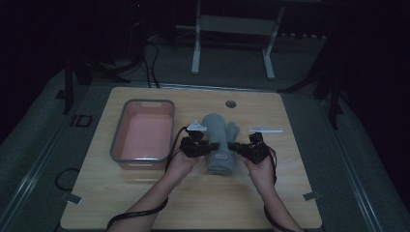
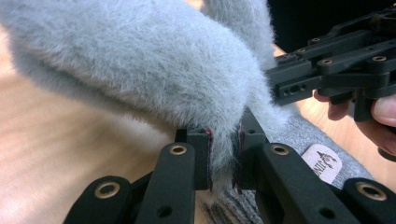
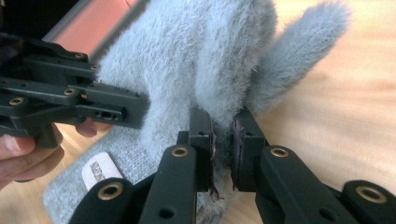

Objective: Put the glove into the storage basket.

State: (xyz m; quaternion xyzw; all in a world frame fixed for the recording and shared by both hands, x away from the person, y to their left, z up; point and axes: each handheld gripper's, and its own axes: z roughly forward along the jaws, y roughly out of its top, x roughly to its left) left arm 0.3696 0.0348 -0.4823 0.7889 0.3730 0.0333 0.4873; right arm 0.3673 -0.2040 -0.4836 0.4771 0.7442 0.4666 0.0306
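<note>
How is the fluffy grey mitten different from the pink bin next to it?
The mitten is soft, furry and grey; the bin is a hard pink tray with a grey rim. The left tongs and right tongs pinch the mitten, while nothing touches the bin. Both rest on the wooden table.

Dim room. Pale wooden tabletop (image 1: 145, 203) under the claws, grey floor (image 1: 43, 140) round it. Beyond the claws, white desk legs (image 1: 196, 48); far left of them, black cables (image 1: 150, 67).
</note>
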